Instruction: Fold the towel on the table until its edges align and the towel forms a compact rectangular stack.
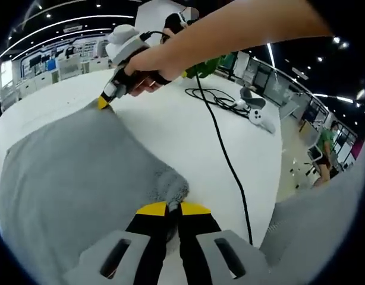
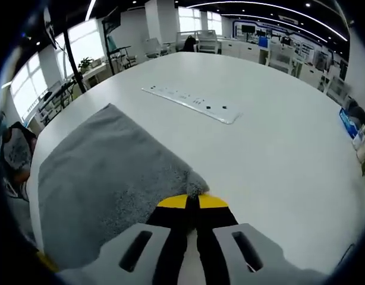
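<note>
A grey towel [image 1: 75, 172] lies flat on the round white table [image 1: 170, 127]. In the left gripper view my left gripper [image 1: 173, 209] is shut on the towel's near corner, which bunches up between the yellow tips. At the towel's far corner, a person's hand holds my right gripper [image 1: 105, 101], its yellow tip pressed to the cloth. The right gripper view shows the right gripper [image 2: 191, 202] shut on a puckered corner of the towel [image 2: 111, 178], which spreads away to the left over the table [image 2: 277, 136].
A black cable [image 1: 224, 148] runs across the table to a white controller [image 1: 258, 114] at the far right. A long white power strip [image 2: 191, 102] lies beyond the towel. Desks and chairs ring the room, and a person [image 1: 325, 148] stands off to the right.
</note>
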Demonstrator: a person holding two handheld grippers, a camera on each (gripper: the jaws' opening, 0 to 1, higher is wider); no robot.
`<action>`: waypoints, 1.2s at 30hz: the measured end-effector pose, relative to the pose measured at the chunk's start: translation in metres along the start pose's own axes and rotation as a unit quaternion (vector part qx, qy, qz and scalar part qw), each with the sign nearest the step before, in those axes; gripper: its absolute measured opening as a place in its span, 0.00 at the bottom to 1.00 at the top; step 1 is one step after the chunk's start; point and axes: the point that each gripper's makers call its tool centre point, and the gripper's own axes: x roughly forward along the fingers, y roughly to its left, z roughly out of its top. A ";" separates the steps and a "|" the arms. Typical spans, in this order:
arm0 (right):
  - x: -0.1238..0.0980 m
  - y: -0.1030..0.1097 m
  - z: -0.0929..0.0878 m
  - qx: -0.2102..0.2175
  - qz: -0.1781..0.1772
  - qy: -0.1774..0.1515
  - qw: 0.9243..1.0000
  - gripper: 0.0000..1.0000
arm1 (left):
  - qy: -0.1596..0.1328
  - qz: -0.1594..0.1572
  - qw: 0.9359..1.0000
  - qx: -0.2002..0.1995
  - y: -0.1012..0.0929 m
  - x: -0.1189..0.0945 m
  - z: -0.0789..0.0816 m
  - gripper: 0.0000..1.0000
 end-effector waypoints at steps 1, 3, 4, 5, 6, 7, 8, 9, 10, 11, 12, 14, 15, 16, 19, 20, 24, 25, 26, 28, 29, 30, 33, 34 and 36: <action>-0.007 0.000 0.000 0.004 -0.002 0.001 1.000 0.01 | -0.010 -0.005 1.000 -0.014 -0.003 0.000 0.006 0.05; -0.013 -0.002 0.001 0.011 -0.003 -0.002 1.000 0.01 | -0.017 -0.009 1.000 -0.023 -0.006 -0.001 0.014 0.05; -0.015 -0.003 0.002 0.012 -0.003 -0.002 1.000 0.01 | -0.020 -0.010 0.999 -0.024 -0.007 -0.001 0.017 0.05; -0.020 -0.004 0.004 0.012 -0.005 -0.001 1.000 0.01 | -0.025 -0.012 0.999 -0.023 -0.009 -0.002 0.022 0.05; -0.023 -0.005 0.005 0.012 -0.006 -0.001 1.000 0.01 | -0.027 -0.013 0.999 -0.021 -0.011 -0.002 0.026 0.05; -0.029 -0.006 0.006 0.012 -0.007 -0.001 1.000 0.01 | -0.031 -0.014 0.999 -0.018 -0.013 -0.003 0.031 0.05; -0.035 -0.007 0.007 0.014 -0.010 -0.002 1.000 0.01 | -0.035 -0.016 0.999 -0.016 -0.015 -0.004 0.035 0.05; -0.041 -0.007 0.008 0.015 -0.011 -0.003 1.000 0.01 | -0.038 -0.018 0.999 -0.016 -0.017 -0.004 0.038 0.05; -0.046 -0.007 0.009 0.015 -0.013 -0.004 1.000 0.01 | -0.040 -0.020 0.999 -0.015 -0.019 -0.004 0.041 0.05; -0.052 -0.007 0.010 0.015 -0.015 -0.004 1.000 0.01 | -0.043 -0.022 0.999 -0.013 -0.022 -0.004 0.045 0.05; -0.054 -0.008 0.010 0.016 -0.017 -0.004 1.000 0.01 | -0.046 -0.024 0.999 -0.011 -0.023 -0.005 0.047 0.05; -0.059 -0.011 0.010 0.016 -0.021 -0.004 1.000 0.01 | -0.052 -0.029 0.998 -0.006 -0.028 -0.006 0.054 0.05; -0.065 -0.013 0.011 0.017 -0.025 -0.005 1.000 0.01 | -0.058 -0.032 0.998 -0.005 -0.031 -0.007 0.058 0.05; -0.069 -0.015 0.011 0.019 -0.027 -0.005 0.999 0.01 | -0.062 -0.035 0.997 -0.004 -0.033 -0.008 0.061 0.05; -0.081 -0.023 0.014 0.026 -0.035 -0.008 0.999 0.00 | -0.074 -0.039 0.996 -0.006 -0.037 -0.012 0.072 0.05; -0.085 -0.024 0.014 0.029 -0.037 -0.009 0.999 0.00 | -0.078 -0.040 0.996 -0.007 -0.038 -0.014 0.075 0.05; -0.099 -0.028 0.017 0.039 -0.045 -0.013 0.998 0.00 | -0.094 -0.046 0.994 -0.011 -0.042 -0.023 0.087 0.05; -0.098 -0.032 0.019 0.039 -0.047 -0.012 0.998 0.00 | -0.101 -0.048 0.994 -0.011 -0.044 -0.026 0.091 0.05; -0.101 -0.033 0.019 0.038 -0.050 -0.012 0.998 0.00 | -0.105 -0.050 0.993 -0.011 -0.045 -0.028 0.094 0.05; -0.108 -0.035 0.023 0.037 -0.054 -0.012 0.998 0.00 | -0.116 -0.051 0.992 -0.011 -0.046 -0.034 0.099 0.05; -0.110 -0.036 0.025 0.039 -0.057 -0.013 0.998 0.00 | -0.120 -0.054 0.991 -0.012 -0.047 -0.036 0.101 0.05; -0.116 -0.035 0.029 0.042 -0.059 -0.013 0.997 0.00 | -0.131 -0.056 0.990 -0.010 -0.048 -0.041 0.106 0.05; -0.127 -0.033 0.037 0.046 -0.069 -0.015 0.996 0.00 | -0.147 -0.053 0.988 -0.009 -0.047 -0.053 0.112 0.05; -0.128 -0.033 0.038 0.048 -0.071 -0.016 0.996 0.00 | -0.150 -0.052 0.987 -0.010 -0.046 -0.055 0.113 0.05; -0.131 -0.031 0.044 0.059 -0.075 -0.018 0.995 0.00 | -0.158 -0.046 0.986 -0.014 -0.041 -0.063 0.114 0.05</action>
